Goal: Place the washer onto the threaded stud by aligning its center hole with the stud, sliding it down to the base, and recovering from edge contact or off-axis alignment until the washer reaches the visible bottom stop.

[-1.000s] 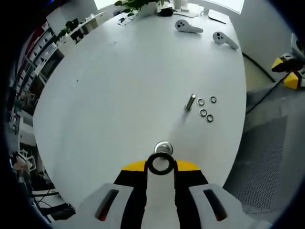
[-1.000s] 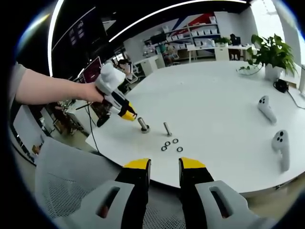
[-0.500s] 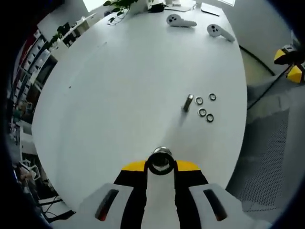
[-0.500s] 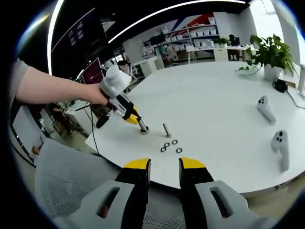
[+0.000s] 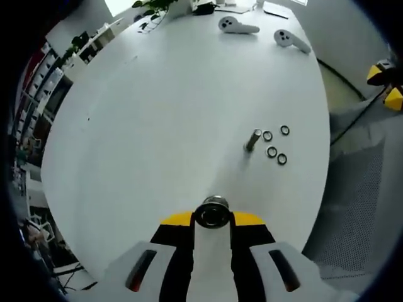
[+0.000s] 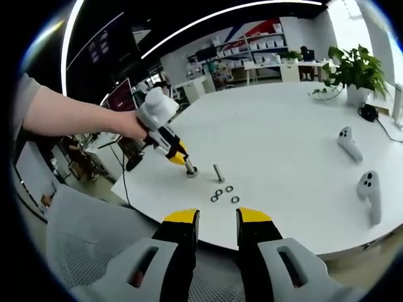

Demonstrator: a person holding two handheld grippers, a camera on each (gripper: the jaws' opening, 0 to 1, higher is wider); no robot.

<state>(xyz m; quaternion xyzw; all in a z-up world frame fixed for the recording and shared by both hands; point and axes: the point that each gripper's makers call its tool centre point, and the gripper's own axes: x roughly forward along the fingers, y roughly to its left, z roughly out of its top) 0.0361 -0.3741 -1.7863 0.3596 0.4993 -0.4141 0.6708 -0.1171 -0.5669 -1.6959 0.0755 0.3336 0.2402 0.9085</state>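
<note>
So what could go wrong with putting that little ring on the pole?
The washer sits right over the stud in the left gripper, so if it tilts it may catch on the threads. If it slips it could roll toward the table edge nearby.

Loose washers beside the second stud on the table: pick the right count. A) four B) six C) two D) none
A, since the left gripper view shows four loose washers lying in a small cluster on the white table, right of the second stud.
</note>
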